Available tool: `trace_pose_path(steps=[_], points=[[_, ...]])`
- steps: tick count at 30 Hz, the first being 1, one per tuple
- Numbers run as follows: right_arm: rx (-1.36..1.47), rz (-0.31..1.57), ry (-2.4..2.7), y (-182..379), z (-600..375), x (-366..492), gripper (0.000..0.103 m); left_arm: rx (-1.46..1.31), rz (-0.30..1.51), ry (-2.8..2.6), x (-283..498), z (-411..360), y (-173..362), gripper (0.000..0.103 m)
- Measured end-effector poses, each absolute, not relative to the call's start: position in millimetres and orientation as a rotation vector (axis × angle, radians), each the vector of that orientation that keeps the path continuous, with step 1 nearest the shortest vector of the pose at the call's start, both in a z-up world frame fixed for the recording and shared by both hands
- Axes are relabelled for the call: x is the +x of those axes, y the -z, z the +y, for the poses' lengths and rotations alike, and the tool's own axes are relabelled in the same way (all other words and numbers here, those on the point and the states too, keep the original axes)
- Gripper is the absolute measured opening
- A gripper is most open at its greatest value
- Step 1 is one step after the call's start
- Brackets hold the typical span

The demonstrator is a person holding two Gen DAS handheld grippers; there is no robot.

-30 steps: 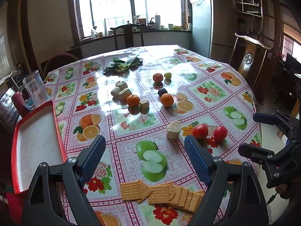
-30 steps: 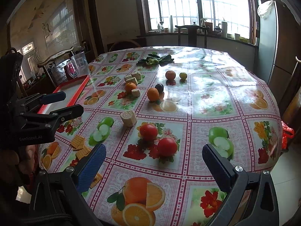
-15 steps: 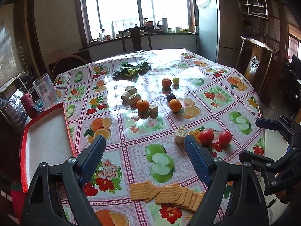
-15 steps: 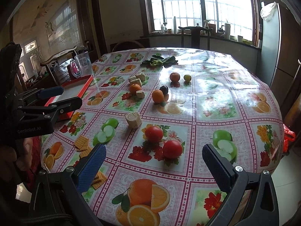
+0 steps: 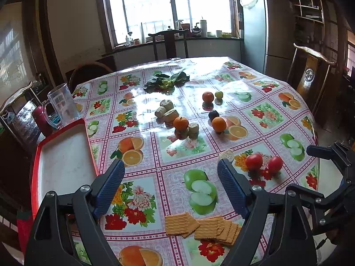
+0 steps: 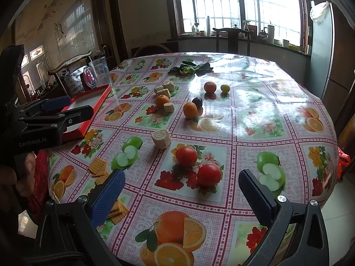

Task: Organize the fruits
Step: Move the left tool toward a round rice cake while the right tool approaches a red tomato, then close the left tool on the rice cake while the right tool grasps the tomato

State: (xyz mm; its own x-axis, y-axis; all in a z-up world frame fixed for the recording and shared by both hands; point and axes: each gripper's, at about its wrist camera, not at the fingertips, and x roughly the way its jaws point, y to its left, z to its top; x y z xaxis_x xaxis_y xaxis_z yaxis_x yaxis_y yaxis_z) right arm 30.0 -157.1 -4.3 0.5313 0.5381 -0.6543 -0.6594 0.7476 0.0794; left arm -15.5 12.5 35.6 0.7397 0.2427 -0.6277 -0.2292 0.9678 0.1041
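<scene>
Two red tomatoes (image 6: 186,155) (image 6: 209,174) lie near the table's front edge, just ahead of my open, empty right gripper (image 6: 180,186). They also show in the left wrist view (image 5: 254,161) (image 5: 275,164). Further back lie two oranges (image 6: 190,110) (image 6: 162,100), a dark plum (image 6: 197,101), a red-orange fruit (image 6: 210,87) and a small green fruit (image 6: 225,88). My left gripper (image 5: 170,176) is open and empty above the table's near side. A red tray (image 5: 64,161) with a white floor sits at the left.
Beige cut chunks (image 5: 168,110) (image 6: 161,139) stand among the fruit. Crackers (image 5: 202,225) lie near the front edge. Green leaves (image 5: 166,82) lie at the back. A clear jug (image 5: 61,106) stands behind the tray. Chairs stand around the table.
Both grippers have pulled back and risen a little, so the table sits lower and further off in both views. Both stay open. No fruit has moved.
</scene>
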Motion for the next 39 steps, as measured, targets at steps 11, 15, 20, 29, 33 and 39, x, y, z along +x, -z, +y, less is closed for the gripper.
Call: trace_pose_path(steps=[11,15,20,29,33,39], points=[[-0.167,0.709,-0.719,5.0,-161.1,33.3,0.103,0.018,0.705,-0.251,-11.6,13.2,-33.4,0.086],[-0.151,0.712,-0.716,7.0,-164.8,36.6,0.101,-0.007,0.716,-0.213,-8.4,13.5,-28.8,0.086],[-0.147,0.728,-0.713,12.2,-163.9,42.2,0.097,-0.041,0.746,-0.140,1.2,10.9,-16.1,0.086],[-0.143,0.775,-0.711,28.7,-162.0,63.8,0.078,-0.011,0.806,-0.020,35.3,-8.5,7.7,0.086],[-0.131,0.815,-0.699,39.5,-163.0,78.1,0.063,0.002,0.851,0.004,53.2,-10.4,20.4,0.080],[-0.150,0.860,-0.663,52.9,-160.1,93.5,0.054,0.023,0.914,0.022,74.5,-14.3,40.0,0.074]])
